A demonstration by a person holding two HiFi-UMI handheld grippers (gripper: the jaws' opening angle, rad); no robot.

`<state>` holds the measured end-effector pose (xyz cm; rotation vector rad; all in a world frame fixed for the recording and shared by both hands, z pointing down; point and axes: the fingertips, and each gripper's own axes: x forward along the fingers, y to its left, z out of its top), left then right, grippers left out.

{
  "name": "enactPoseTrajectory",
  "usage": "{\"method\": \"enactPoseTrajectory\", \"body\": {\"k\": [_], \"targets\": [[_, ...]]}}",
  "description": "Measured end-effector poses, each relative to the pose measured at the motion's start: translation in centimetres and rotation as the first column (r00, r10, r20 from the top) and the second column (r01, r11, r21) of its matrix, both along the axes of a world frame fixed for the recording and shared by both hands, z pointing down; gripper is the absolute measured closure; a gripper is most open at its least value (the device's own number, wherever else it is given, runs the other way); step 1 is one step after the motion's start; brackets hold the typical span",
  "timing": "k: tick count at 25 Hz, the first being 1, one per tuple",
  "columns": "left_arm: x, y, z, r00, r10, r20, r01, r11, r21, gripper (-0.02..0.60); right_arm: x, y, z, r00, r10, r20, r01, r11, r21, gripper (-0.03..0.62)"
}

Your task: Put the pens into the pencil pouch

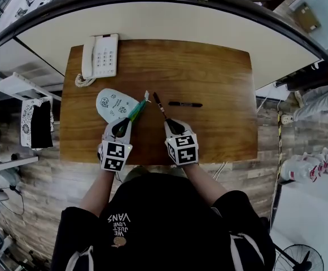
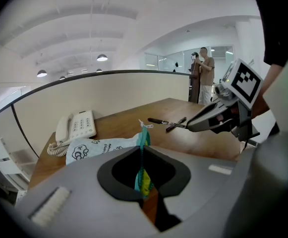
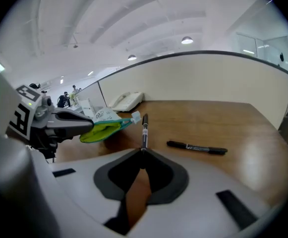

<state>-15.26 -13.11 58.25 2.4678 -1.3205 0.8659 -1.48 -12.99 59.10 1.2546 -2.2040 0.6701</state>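
The slim black pen [image 3: 144, 132] is clamped by its near end in the right gripper [image 3: 143, 150]. Its far end is aimed toward 11 o'clock at the mouth of the white fabric pencil pouch [image 1: 114, 103] printed with dark doodles, which it has not yet entered. The left gripper [image 2: 142, 149] is clenched on the pouch's teal-and-lime zip edge, lifting that end off the brown wooden desk [image 1: 209, 66], apparently to hold the opening up and steady for the pen.

A second black marker [image 1: 185, 104] lies loose on the desk at 3 o'clock of the held pen. It is within easy reach of the same hand and is likely next in turn. A white desk telephone [image 1: 100, 56] sits at 11 o'clock of the pouch, clear of the work.

The pouch's lettering and the marker's white print are too small to read. The person's black shirt [image 1: 152, 219] reads "WE JUST LOVE VANS".
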Motion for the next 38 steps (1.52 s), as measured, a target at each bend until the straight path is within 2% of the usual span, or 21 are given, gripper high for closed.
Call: {"method": "enactPoseTrajectory", "body": {"k": [8,18,24,31,38], "targets": [[1.4,-0.9,-0.6,1.0,-0.013,-0.01,0.014,1.0,0.016,0.552,-0.6,3.2,-1.2,0.995,-0.095,0.025,0.095,0.995,-0.001,0.551],[2.6,-1.0,-1.5,1.0,0.005,-0.026,-0.004,0.999,0.046,0.552,-2.4,4.8,-1.5,0.982,-0.188,0.017,0.188,0.982,-0.002,0.551],[3.4,0.3,-1.4,0.997,0.067,-0.029,-0.066,0.997,0.05,0.552,-3.9,4.2,-1.5,0.97,-0.243,0.015,0.243,0.97,-0.02,0.551],[4.4,2.0,-1.1,0.99,0.132,-0.052,-0.13,0.991,0.037,0.552,-5.3,2.1,-2.5,0.961,-0.278,0.006,0.277,0.961,0.005,0.551],[5.5,2.9,-2.5,0.975,0.195,-0.106,-0.187,0.979,0.082,0.552,-6.7,0.3,-2.8,0.94,-0.34,0.016,0.341,0.94,-0.016,0.551]]}}
